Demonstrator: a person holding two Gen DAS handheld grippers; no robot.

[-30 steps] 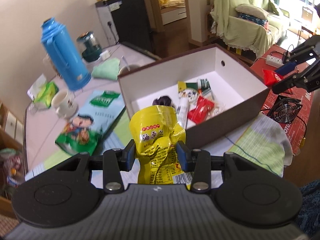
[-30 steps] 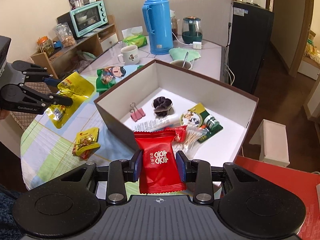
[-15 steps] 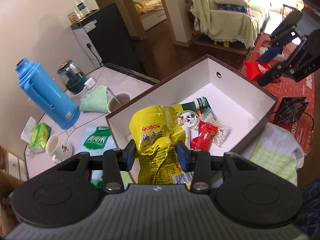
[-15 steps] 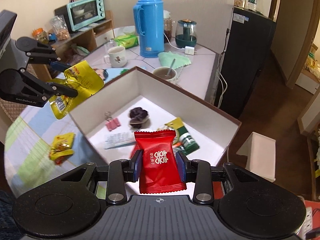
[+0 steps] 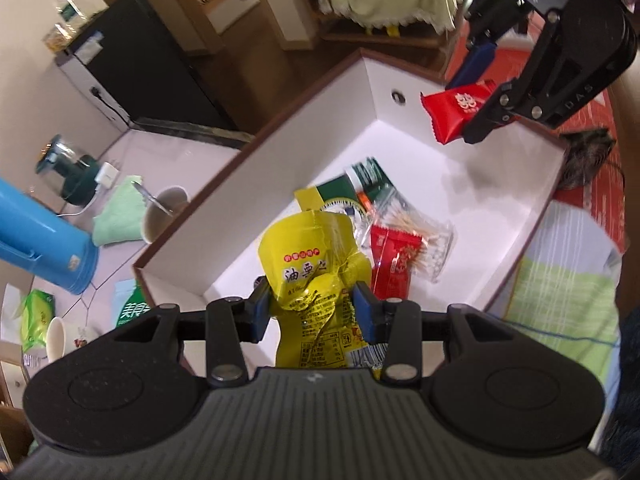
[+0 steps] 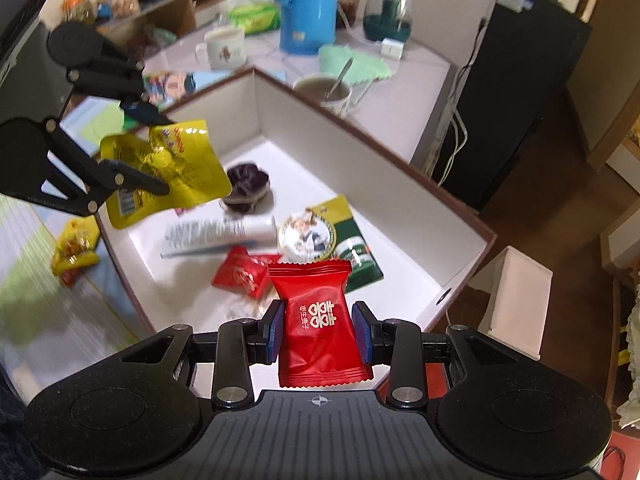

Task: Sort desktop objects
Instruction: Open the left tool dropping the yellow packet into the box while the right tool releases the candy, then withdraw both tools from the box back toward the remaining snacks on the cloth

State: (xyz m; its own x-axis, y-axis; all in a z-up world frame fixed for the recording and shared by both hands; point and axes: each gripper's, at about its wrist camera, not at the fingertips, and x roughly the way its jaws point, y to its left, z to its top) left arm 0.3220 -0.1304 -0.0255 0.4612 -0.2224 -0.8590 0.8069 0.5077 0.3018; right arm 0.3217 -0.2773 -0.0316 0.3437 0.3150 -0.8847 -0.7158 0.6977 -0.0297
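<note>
My left gripper is shut on a crumpled yellow snack packet and hangs over the near left part of the white-lined box. The same yellow snack packet shows in the right wrist view, held by the left gripper. My right gripper is shut on a red candy packet above the box, and that red candy packet appears at the upper right of the left wrist view. Inside the box lie another red packet, a white tube, a green sachet and a dark hair tie.
A blue thermos, a mug, a cup with a spoon and a green cloth stand on the table behind the box. A small yellow packet lies on the checked cloth to its left. A black cabinet stands at the right.
Both grippers have moved in over the box and lower, each keeping its packet. The left one has rolled, so the scene looks tilted.
</note>
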